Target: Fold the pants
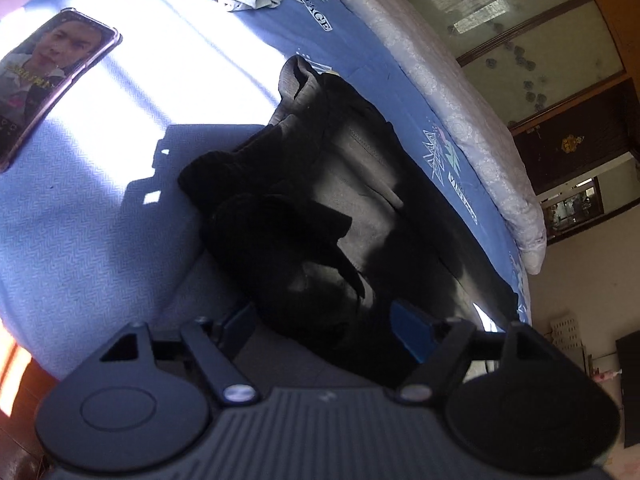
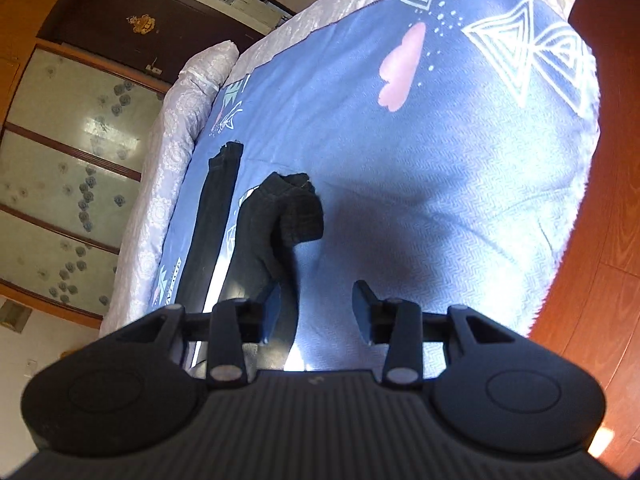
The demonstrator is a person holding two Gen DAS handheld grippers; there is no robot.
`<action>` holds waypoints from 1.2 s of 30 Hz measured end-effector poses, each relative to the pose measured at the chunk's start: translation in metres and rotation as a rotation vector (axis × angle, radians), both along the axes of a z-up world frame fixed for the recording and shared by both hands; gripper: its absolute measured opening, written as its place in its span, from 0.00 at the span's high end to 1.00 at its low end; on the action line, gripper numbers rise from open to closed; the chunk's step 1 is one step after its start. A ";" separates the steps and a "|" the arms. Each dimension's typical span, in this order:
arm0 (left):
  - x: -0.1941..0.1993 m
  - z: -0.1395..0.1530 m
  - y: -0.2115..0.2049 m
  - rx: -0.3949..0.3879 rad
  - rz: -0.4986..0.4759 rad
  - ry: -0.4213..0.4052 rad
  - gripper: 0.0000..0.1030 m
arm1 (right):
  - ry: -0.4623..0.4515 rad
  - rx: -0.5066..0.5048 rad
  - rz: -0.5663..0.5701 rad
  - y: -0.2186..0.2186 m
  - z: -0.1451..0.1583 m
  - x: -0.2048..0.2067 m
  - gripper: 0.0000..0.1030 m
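We see both views from above the bed (image 1: 100, 216), looking forward and downward along the fingers. The left wrist camera is close over the black pants (image 1: 340, 200), facing the wardrobe (image 1: 520, 40). The right wrist camera looks from the pants (image 2: 256, 236) toward the bed's far end. Both share the pants, the blue bedsheet (image 2: 420, 208) and the wardrobe (image 2: 72, 160).

black pants (image 1: 340, 200) lying crumpled on the blue bed sheet (image 1: 100, 220), waistband bunched, legs (image 2: 218, 208) stretched apart toward the pale quilt edge, one cuff folded back.

Home bedroom: bed (image 2: 400, 200), wardrobe (image 2: 72, 160).
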State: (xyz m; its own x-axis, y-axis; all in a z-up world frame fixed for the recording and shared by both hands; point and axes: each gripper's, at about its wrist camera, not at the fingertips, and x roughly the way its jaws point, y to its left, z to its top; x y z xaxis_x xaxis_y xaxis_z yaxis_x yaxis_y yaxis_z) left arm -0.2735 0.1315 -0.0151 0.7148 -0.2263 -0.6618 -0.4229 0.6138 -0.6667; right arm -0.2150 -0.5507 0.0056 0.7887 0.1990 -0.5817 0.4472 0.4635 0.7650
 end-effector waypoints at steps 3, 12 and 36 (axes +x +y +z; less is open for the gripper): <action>0.010 -0.011 0.003 -0.016 0.021 0.029 0.23 | 0.006 -0.008 0.029 0.006 -0.004 0.014 0.58; 0.028 -0.033 0.000 -0.048 0.070 0.068 0.49 | -0.019 0.022 0.061 0.011 -0.021 0.060 0.57; -0.056 0.030 0.011 -0.162 0.094 -0.079 0.90 | -0.237 -0.207 -0.133 -0.029 0.069 -0.035 0.93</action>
State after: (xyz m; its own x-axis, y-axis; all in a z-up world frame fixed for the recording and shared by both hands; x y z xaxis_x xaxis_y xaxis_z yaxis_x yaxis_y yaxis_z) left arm -0.3299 0.1427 0.0145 0.7862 -0.2549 -0.5629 -0.4158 0.4556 -0.7871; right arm -0.2497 -0.5797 0.0745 0.9178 -0.0174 -0.3966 0.3352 0.5693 0.7507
